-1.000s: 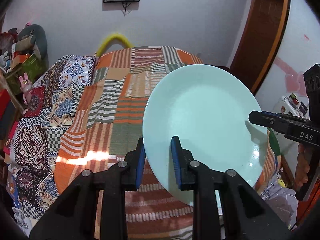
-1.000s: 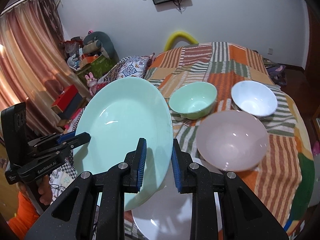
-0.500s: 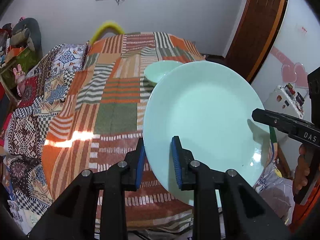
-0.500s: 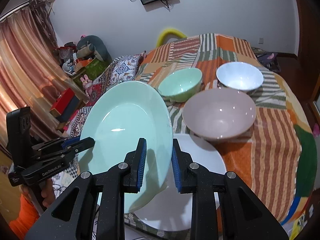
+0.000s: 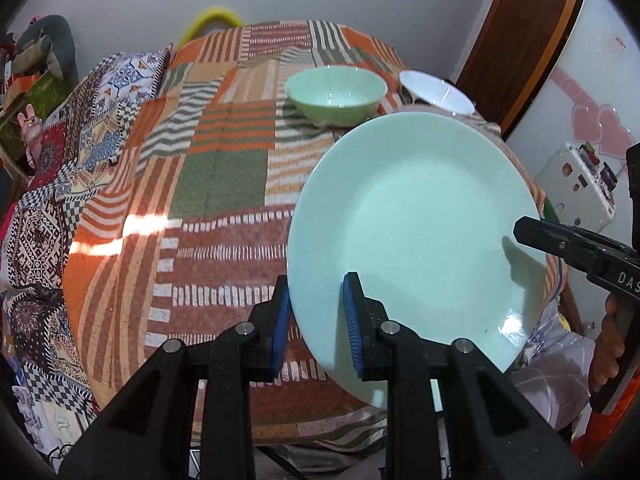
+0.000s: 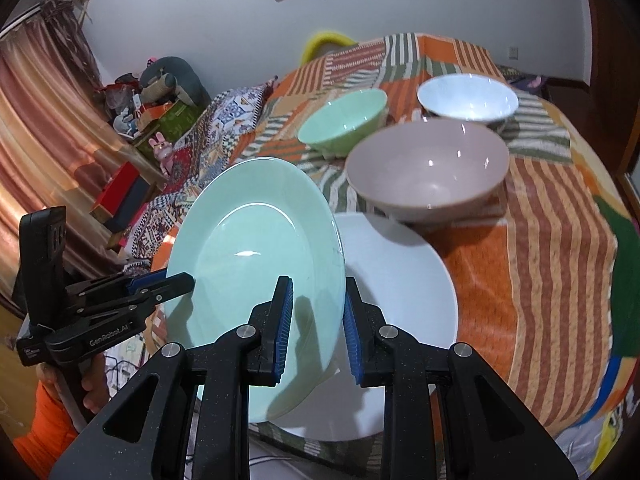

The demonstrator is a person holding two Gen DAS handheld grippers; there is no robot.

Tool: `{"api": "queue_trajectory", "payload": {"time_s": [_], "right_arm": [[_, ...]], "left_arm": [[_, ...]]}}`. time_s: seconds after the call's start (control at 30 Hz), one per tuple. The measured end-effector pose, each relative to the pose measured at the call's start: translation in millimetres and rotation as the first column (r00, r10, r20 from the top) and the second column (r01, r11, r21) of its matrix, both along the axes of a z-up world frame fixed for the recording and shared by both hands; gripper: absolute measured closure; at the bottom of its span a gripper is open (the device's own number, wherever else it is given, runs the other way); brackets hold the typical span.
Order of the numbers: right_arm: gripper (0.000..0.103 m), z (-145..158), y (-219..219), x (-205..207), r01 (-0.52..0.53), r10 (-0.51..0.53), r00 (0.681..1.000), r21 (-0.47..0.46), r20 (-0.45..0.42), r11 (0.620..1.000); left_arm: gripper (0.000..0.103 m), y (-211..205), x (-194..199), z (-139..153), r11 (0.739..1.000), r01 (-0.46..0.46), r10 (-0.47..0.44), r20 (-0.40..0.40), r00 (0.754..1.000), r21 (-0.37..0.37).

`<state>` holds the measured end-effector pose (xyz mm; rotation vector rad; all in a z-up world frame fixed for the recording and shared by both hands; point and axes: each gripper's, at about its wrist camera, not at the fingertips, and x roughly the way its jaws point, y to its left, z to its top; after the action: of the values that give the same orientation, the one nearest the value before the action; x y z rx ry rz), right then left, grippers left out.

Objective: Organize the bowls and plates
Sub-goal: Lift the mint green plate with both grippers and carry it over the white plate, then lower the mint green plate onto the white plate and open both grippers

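Observation:
A mint green plate (image 5: 416,240) hangs tilted above the bed's near edge, held from two sides. My left gripper (image 5: 316,320) is shut on its near rim, and my right gripper (image 6: 318,328) is shut on the opposite rim of the green plate (image 6: 256,256). Each tool shows in the other's view: the right gripper (image 5: 560,244) and the left gripper (image 6: 160,286). Just below the green plate a white plate (image 6: 400,280) lies flat on the bedspread. Behind it stand a pink bowl (image 6: 428,176), a green bowl (image 6: 344,120) and a white bowl (image 6: 468,96).
The striped patchwork bedspread (image 5: 224,184) covers the bed, with a patterned pillow (image 5: 132,76) at the far left. Boxes and soft toys (image 6: 160,92) are piled by the curtain. A wooden door (image 5: 532,32) stands at the right. A person's hand (image 5: 608,344) grips the right tool.
Both grippers have come down with the green plate, closer to the white plate. The green and white bowls have come into the left wrist view.

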<state>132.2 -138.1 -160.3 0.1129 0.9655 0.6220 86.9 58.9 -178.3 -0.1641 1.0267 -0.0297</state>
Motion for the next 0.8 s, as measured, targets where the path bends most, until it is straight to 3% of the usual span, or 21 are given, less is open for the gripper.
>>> {"api": "queue_trajectory", "payload": {"time_s": [0.3, 0.8], "right_arm": [[0.080, -20, -8, -2, 0.026, -0.026, 0.998, -0.002, -0.060, 1.000], [0.080, -34, -31, 1, 0.089, -0.091, 0.993, -0.023, -0.081, 0.996]], "left_arm": [[0.079, -9, 7, -22, 1.000, 0.022, -0.022, -0.061, 0.998, 0.006], [0.079, -31, 27, -36, 0.997, 0.077, -0.075, -0.103, 0.992, 0.017]]}}
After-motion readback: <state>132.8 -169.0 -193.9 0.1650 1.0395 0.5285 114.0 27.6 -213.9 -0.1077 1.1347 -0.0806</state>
